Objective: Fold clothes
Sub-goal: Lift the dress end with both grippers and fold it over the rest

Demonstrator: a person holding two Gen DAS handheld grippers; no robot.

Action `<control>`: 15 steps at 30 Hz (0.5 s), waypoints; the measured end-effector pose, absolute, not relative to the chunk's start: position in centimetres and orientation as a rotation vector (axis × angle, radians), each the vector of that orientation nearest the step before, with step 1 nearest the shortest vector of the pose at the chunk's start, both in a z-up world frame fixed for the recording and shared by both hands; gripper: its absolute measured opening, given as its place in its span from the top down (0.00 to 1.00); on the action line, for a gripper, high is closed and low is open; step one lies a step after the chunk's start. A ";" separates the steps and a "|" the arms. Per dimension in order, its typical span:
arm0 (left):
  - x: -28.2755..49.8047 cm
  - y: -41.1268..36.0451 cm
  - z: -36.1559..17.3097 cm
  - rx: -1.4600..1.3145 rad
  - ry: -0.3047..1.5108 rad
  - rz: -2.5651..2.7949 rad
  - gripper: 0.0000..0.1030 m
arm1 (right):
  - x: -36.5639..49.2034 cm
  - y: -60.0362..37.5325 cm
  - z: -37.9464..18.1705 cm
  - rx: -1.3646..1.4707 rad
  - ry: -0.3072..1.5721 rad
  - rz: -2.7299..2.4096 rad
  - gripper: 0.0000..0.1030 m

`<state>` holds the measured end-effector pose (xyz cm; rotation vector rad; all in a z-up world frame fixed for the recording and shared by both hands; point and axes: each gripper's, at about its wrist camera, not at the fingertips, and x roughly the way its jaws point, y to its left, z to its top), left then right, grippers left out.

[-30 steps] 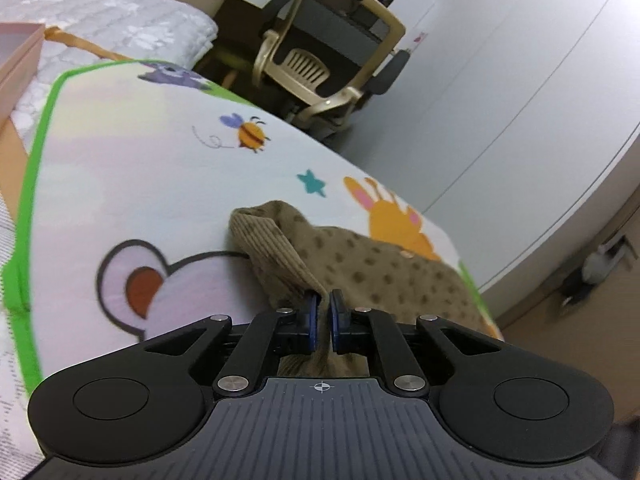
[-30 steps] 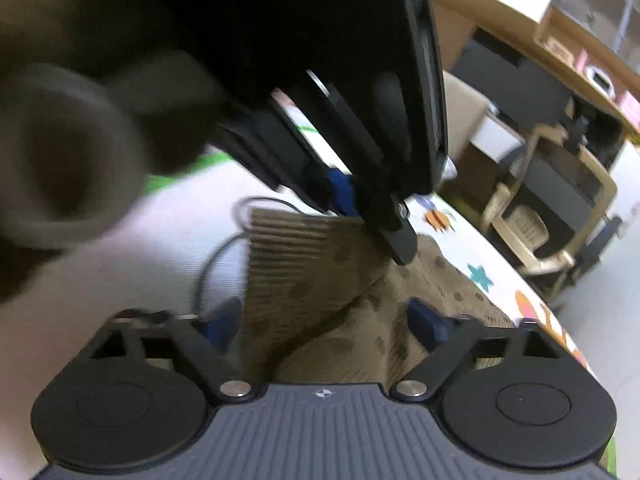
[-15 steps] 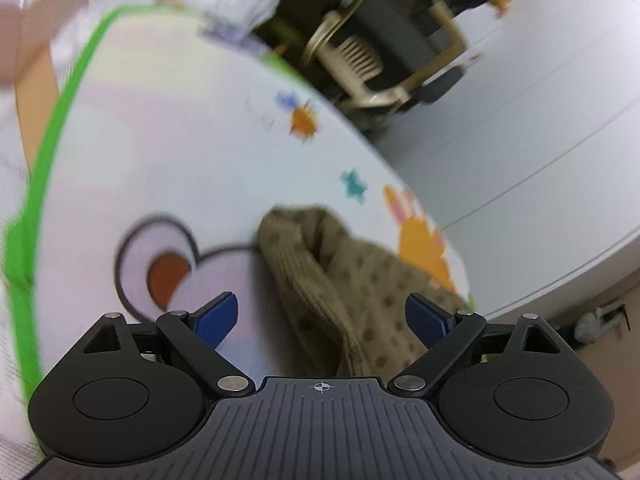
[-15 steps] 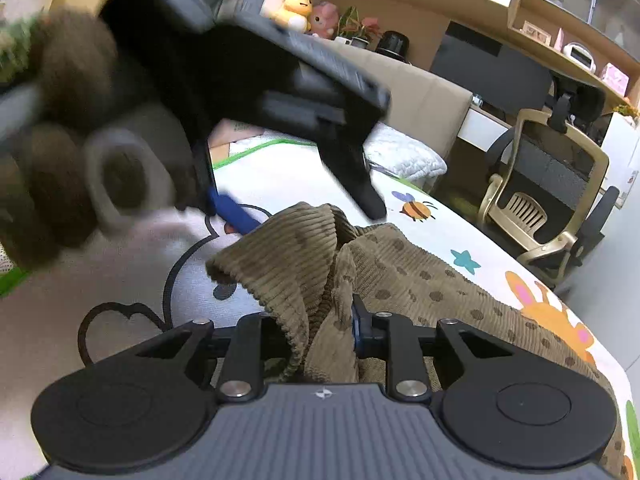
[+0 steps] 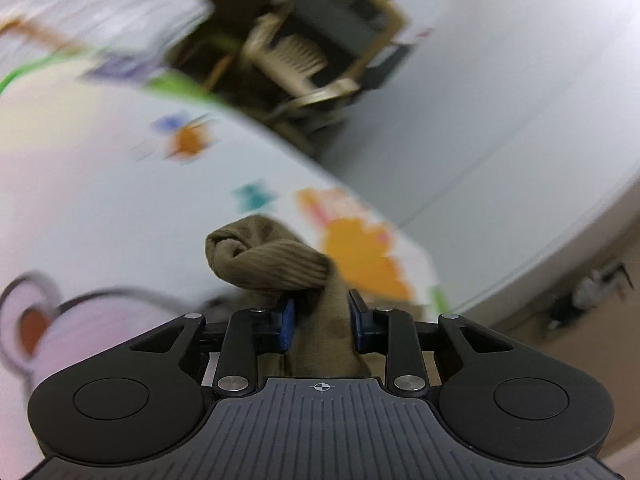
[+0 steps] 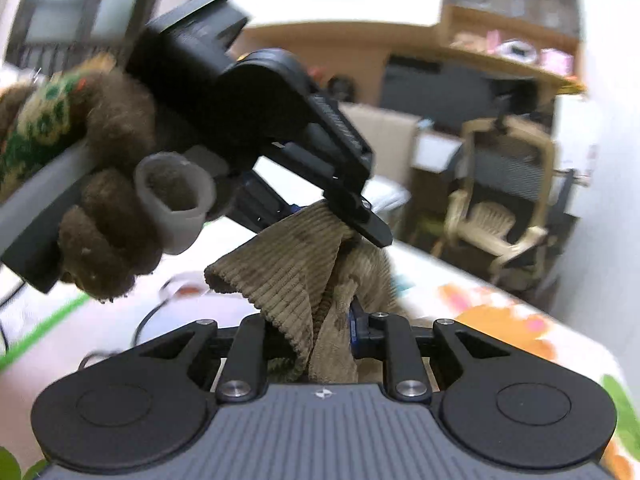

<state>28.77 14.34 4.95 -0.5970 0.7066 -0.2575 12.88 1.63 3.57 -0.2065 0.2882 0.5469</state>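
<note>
A brown dotted corduroy garment (image 5: 276, 268) is bunched between both grippers and lifted off the cartoon play mat (image 5: 100, 200). My left gripper (image 5: 320, 320) is shut on a fold of it; in the right wrist view the left gripper (image 6: 320, 216) holds the ribbed hem from above. My right gripper (image 6: 316, 332) is shut on the garment (image 6: 288, 280) lower down, a short way below the left one. The cloth beneath the grippers is hidden.
The white mat with animal drawings and a green border (image 6: 44, 328) covers the surface. A beige office chair (image 6: 500, 204) and a desk stand beyond the mat's far edge. A white quilted blanket (image 5: 100, 12) lies at the far left. A gloved hand (image 6: 104, 208) holds the left gripper.
The left gripper let go, opened, then shut again on the garment. The right gripper closed on the cloth. Both have lifted it off the mat.
</note>
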 end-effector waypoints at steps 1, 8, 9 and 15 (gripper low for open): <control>29.3 12.5 6.0 -0.577 0.692 -0.298 0.72 | 12.9 -0.2 4.3 -0.172 0.280 0.522 0.81; 33.0 -1.0 8.5 -0.432 0.717 -0.590 0.45 | 14.2 -12.9 2.4 0.054 0.431 0.287 0.81; 33.0 -1.6 8.7 -0.421 0.707 -0.602 0.35 | 14.5 -14.5 1.8 0.084 0.465 0.253 0.81; 31.7 0.9 7.5 -0.384 0.654 -0.460 0.17 | 15.2 -19.9 0.5 0.242 0.511 0.201 0.80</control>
